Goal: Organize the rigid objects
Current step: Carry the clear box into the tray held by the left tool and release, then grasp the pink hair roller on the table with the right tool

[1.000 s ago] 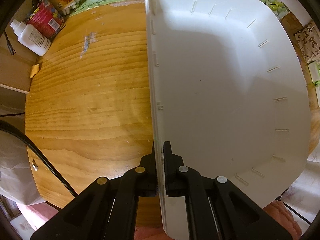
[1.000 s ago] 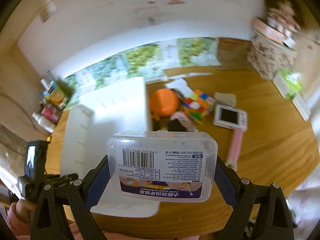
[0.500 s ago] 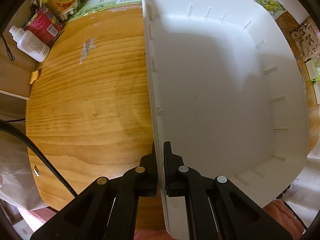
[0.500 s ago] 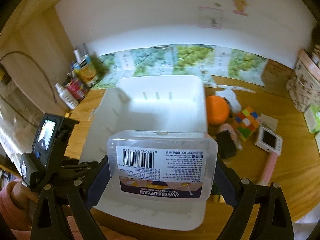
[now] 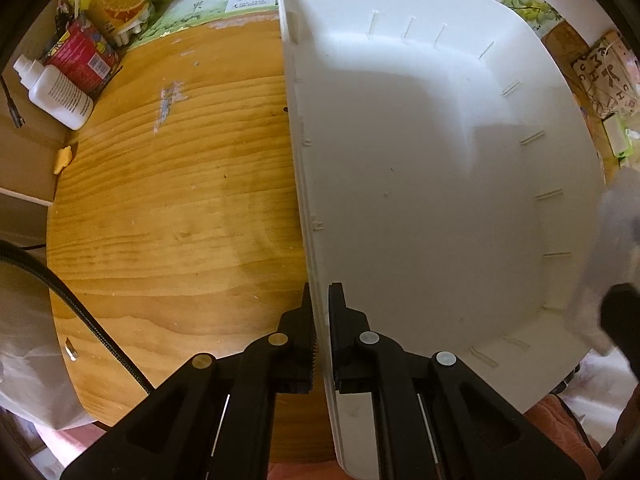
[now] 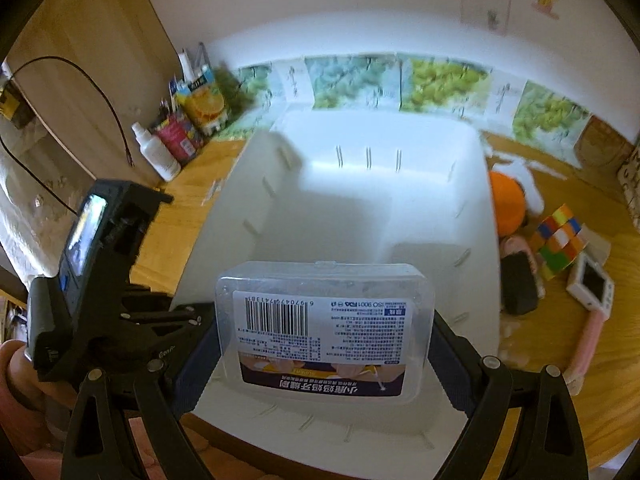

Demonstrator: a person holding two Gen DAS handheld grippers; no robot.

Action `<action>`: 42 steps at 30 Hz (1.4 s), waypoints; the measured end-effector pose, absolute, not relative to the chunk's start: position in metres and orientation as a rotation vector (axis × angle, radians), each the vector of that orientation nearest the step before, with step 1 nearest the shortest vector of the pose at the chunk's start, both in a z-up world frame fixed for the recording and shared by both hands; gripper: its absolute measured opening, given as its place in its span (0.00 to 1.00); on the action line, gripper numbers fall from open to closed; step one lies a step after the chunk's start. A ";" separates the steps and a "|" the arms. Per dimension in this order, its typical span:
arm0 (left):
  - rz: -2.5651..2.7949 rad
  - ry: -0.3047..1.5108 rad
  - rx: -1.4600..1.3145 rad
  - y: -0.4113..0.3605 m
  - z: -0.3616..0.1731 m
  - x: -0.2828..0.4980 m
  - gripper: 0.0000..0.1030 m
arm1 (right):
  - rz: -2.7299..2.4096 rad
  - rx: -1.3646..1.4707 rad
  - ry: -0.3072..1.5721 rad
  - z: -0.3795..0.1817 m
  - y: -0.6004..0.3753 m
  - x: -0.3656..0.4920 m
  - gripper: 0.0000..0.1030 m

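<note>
An empty white plastic bin (image 5: 420, 168) stands on the wooden table (image 5: 180, 208). My left gripper (image 5: 320, 292) points straight down and is shut on the bin's left rim, one finger outside and one inside. In the right wrist view that gripper (image 6: 186, 316) shows at the lower left, held by a hand. My right gripper (image 6: 324, 340) is shut on a clear plastic box (image 6: 324, 320) with a barcode label, gripped by its two short ends. The box hangs over the near part of the bin (image 6: 360, 208). Its blurred shape shows at the right edge of the left wrist view.
To the right of the bin lie an orange ball (image 6: 506, 204), a colour cube (image 6: 560, 236), a dark object (image 6: 518, 284) and a pink-handled device with a screen (image 6: 592, 284). A white bottle (image 5: 56, 92), a red packet (image 5: 80, 56) and a juice carton (image 5: 120, 0) stand at the back left.
My right gripper has carried the clear box leftward and lower, from beside the bin to over it. The box's blur now enters the left wrist view. The left gripper keeps its hold.
</note>
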State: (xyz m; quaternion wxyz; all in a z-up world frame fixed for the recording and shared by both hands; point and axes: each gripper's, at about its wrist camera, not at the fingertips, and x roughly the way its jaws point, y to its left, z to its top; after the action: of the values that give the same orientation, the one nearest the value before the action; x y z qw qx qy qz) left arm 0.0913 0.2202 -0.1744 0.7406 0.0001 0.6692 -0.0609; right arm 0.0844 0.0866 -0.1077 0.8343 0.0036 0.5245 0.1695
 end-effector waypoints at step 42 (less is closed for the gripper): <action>0.105 1.420 -0.046 0.206 -0.168 0.080 0.09 | -0.056 0.447 1.192 -0.133 -0.183 0.084 0.96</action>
State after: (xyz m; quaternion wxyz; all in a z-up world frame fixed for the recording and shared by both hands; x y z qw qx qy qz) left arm 0.0800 0.2062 -0.1681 0.7568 -0.0212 0.6515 0.0481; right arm 0.0836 -0.1830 -0.1326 0.8037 0.2086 0.5566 -0.0263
